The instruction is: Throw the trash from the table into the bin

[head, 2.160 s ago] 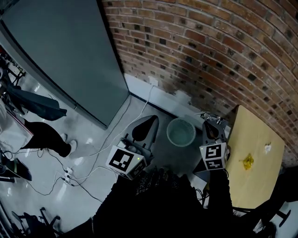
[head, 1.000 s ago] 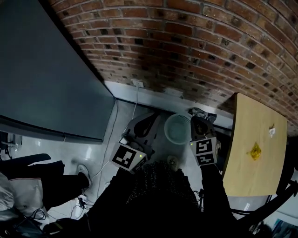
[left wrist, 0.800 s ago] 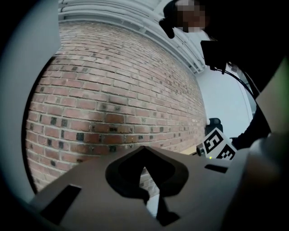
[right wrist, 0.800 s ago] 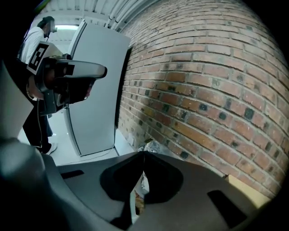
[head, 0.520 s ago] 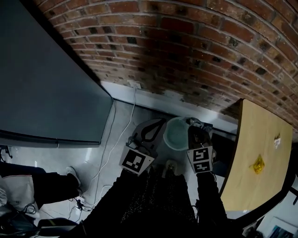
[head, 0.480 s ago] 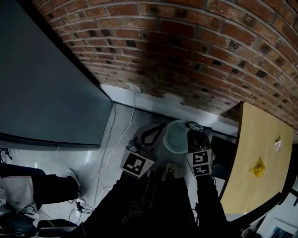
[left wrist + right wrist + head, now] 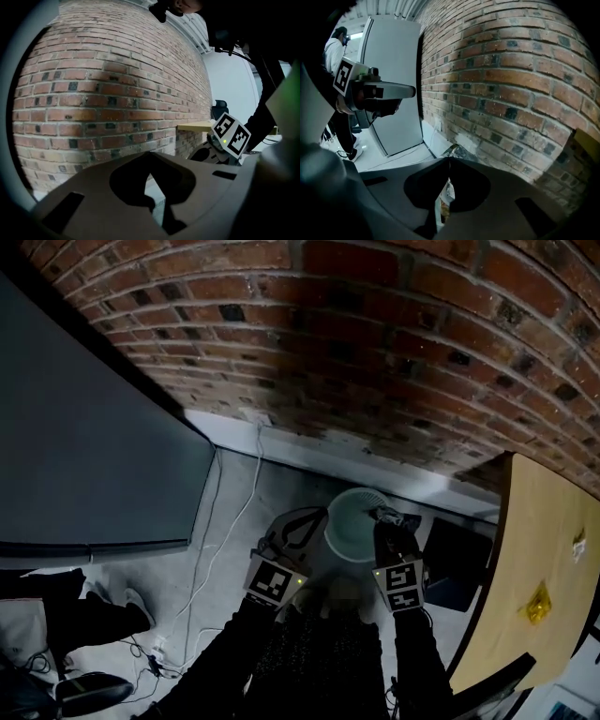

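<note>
The pale green mesh bin point(image 7: 354, 526) stands on the floor by the brick wall. My right gripper point(image 7: 384, 516) hangs over its right rim, shut on a crumpled foil wrapper point(image 7: 390, 517). In the right gripper view the wrapper point(image 7: 456, 151) sticks out past the closed tips of the right gripper point(image 7: 449, 162). My left gripper point(image 7: 321, 513) is just left of the bin, shut with nothing in it; in its own view, behind the left gripper point(image 7: 150, 164), the bin's mesh point(image 7: 157, 202) shows. A yellow scrap point(image 7: 537, 604) and a white scrap point(image 7: 578, 542) lie on the wooden table point(image 7: 525, 549).
A brick wall point(image 7: 375, 343) runs behind the bin. A large grey panel point(image 7: 84, 446) stands to the left, with white cables point(image 7: 230, 521) across the floor. A person's legs point(image 7: 89, 620) are at the far left. A dark object point(image 7: 452, 561) sits under the table's edge.
Both grippers have sunk toward the floor and closer to the bin. The right one has carried the wrapper over the bin's rim, and the head view has tipped toward the wall.
</note>
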A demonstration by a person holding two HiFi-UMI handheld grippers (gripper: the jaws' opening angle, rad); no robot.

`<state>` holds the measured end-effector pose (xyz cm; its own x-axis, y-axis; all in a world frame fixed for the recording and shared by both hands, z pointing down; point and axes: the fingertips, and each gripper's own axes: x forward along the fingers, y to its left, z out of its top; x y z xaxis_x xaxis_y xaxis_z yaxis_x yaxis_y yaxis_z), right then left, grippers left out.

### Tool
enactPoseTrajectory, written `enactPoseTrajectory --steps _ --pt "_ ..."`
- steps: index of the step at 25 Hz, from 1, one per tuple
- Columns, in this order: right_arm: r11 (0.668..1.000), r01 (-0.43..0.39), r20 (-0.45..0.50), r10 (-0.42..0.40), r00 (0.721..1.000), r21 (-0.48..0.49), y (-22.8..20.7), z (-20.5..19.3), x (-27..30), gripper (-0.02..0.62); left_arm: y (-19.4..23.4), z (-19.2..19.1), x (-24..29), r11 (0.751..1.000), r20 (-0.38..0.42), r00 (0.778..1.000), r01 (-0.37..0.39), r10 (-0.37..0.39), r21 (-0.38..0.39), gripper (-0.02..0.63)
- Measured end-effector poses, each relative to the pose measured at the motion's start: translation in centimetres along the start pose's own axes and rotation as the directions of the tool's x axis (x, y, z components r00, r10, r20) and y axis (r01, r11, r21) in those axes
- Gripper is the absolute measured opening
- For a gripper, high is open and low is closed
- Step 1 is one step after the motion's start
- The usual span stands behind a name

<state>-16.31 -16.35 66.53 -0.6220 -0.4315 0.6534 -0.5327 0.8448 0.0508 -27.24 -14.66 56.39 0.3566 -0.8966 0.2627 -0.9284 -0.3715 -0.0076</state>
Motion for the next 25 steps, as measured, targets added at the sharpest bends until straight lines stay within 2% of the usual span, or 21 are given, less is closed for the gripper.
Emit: enactPoseTrajectory --steps 4,8,13,25 --pt "1.0 -0.014 -0.025 0.013 1.0 -0.012 0.3 -4.1 2.9 0.011 -1.0 -4.6 1.6 0.999 -0.031 0.999 0.036 -0.034 0.04 0.006" --pt "0.999 -0.035 -0.045 0.035 0.998 0.007 0.8 -8.9 6.4 0.011 -1.6 -9.4 3.3 0.999 -0.045 0.998 0.048 -0.048 0.003 0.006" --pt "0.998 -0.056 -0.055 0.056 0.997 0.013 1.6 -13.6 10.2 0.011 -2.0 -14.3 5.0 0.998 -0.045 0.997 0.06 -0.06 -0.002 0.006" --pt "0.994 -0.106 -0.104 0.109 0.989 0.034 3.4 -22.0 17.2 0.012 -1.8 -21.7 6.9 0.999 -0.017 0.999 0.041 -0.041 -0.011 0.006"
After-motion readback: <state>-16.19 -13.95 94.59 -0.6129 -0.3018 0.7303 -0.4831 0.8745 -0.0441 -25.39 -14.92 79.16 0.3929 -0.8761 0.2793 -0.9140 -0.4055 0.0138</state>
